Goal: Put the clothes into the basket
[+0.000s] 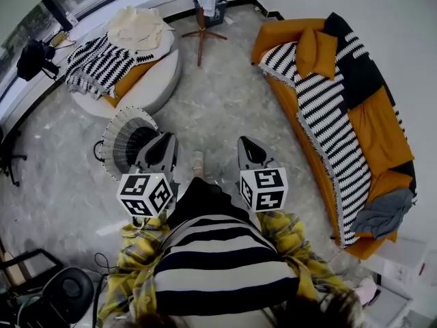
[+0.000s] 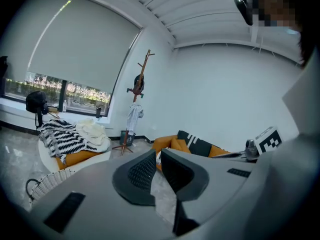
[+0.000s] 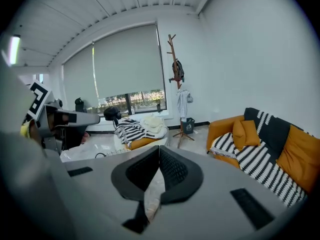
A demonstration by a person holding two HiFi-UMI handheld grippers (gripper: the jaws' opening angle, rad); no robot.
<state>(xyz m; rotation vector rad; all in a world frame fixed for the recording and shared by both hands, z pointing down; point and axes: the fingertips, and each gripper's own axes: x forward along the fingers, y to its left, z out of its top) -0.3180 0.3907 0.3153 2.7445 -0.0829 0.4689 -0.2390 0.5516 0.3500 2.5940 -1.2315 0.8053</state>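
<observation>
The sofa [image 1: 382, 125] is orange, draped with a black-and-white striped blanket [image 1: 328, 125]; on it sit two orange cushions [image 1: 317, 52] and a grey garment [image 1: 382, 214]. The round ottoman [image 1: 160, 87] is white, with a black-and-white zigzag throw [image 1: 99, 63] and a cream garment [image 1: 138, 27]. The basket [image 1: 113, 132] is white wire, dark inside. The floor [image 1: 225, 101] is grey and marble-veined. The left gripper [image 1: 166, 137] and right gripper [image 1: 244, 141] are grey with black jaws; the cube [image 1: 145, 195] on each is white with black squares. The person wears a black-and-white striped top [image 1: 218, 258] and yellow plaid sleeves [image 1: 136, 251].
</observation>
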